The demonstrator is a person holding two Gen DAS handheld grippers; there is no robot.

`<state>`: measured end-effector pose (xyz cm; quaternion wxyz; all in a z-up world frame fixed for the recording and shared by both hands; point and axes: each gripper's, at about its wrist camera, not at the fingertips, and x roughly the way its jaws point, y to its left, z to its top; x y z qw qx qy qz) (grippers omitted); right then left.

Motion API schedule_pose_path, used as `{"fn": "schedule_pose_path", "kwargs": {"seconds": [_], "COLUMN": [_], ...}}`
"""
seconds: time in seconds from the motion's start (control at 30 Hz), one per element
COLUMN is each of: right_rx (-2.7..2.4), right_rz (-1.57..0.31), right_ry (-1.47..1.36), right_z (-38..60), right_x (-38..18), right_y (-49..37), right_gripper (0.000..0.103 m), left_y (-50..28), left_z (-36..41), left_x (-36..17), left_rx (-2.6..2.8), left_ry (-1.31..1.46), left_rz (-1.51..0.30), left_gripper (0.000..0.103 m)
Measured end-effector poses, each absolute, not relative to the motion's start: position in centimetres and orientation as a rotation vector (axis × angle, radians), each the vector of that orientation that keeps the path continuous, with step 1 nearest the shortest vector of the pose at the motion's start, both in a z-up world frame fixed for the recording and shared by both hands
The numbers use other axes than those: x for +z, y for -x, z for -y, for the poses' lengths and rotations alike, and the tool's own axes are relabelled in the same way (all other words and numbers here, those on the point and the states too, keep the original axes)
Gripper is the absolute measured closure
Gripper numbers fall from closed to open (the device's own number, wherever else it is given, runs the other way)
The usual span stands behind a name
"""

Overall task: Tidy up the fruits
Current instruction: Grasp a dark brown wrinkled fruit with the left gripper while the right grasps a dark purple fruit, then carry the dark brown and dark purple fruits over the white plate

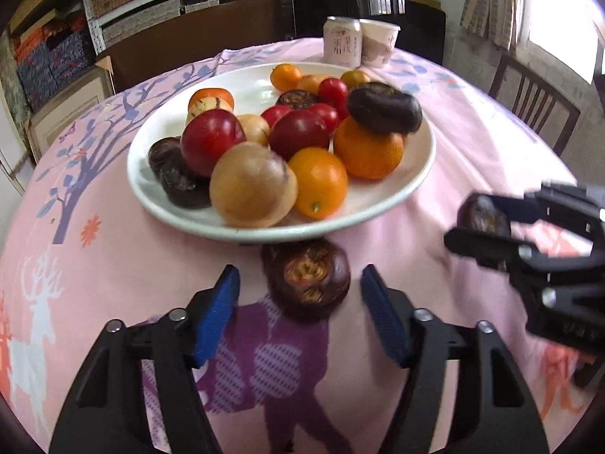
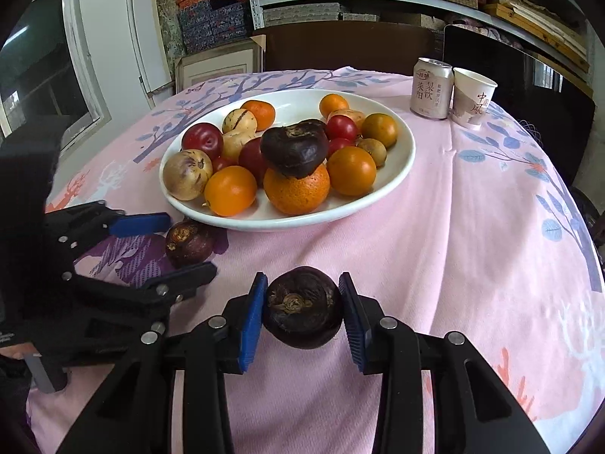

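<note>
Straddling one dark fruit (image 1: 306, 283) on the desk (image 1: 113, 257) just short of the white plate (image 1: 423, 174), the left tongs (image 1: 300, 314) stand apart, pads clear either side; the right tongs (image 2: 302, 314) clamp another dark fruit (image 2: 302, 306).

I see soft daylight from a blown-out window (image 1: 556, 38) at the left view's right edge. Fisheye bends and darkens both views' corners. The left view looks slightly blurred, perhaps from motion.
</note>
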<state>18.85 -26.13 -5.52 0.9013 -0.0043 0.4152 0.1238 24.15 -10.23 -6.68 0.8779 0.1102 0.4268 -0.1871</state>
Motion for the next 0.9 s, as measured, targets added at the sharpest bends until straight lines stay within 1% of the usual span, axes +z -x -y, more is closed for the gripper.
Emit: {"fn": "schedule_pose_path", "kwargs": {"seconds": [0.03, 0.07, 0.33, 0.43, 0.53, 0.7, 0.9], "right_rx": [0.26, 0.262, 0.265, 0.265, 0.269, 0.263, 0.279], "right_rz": [-0.855, -0.851, -0.796, -0.741, -0.686, -0.643, -0.704], "right_ry": [0.007, 0.008, 0.008, 0.012, 0.002, -0.031, -0.032], "right_z": [26.3, 26.5, 26.8, 26.7, 26.9, 27.0, 25.7], "right_x": [-5.4, -5.3, -3.2, -1.3, 0.8, 3.1, 2.5], "right_y": [-18.7, -18.5, -17.2, -16.8, -17.7, -21.7, -27.7], "right_gripper": [0.064, 0.064, 0.064, 0.064, 0.064, 0.064, 0.064], "left_y": [-24.2, -24.1, -21.7, -21.2, -21.3, -24.3, -30.9], "left_z": [10.4, 10.6, 10.6, 9.5, 8.6, 8.6, 8.5], "left_x": [-6.6, -6.6, -5.6, -4.0, -1.1, 3.7, 3.5], "left_rx": [-0.384, -0.396, -0.426, -0.447, -0.451, -0.397, -0.307], "left_ry": [-0.229, -0.233, -0.247, -0.18, -0.13, -0.103, -0.024], "left_rz": [-0.886, -0.881, -0.846, -0.831, -0.774, -0.66, -0.712], "left_gripper": [0.054, 0.062, 0.063, 0.063, 0.063, 0.063, 0.063]}}
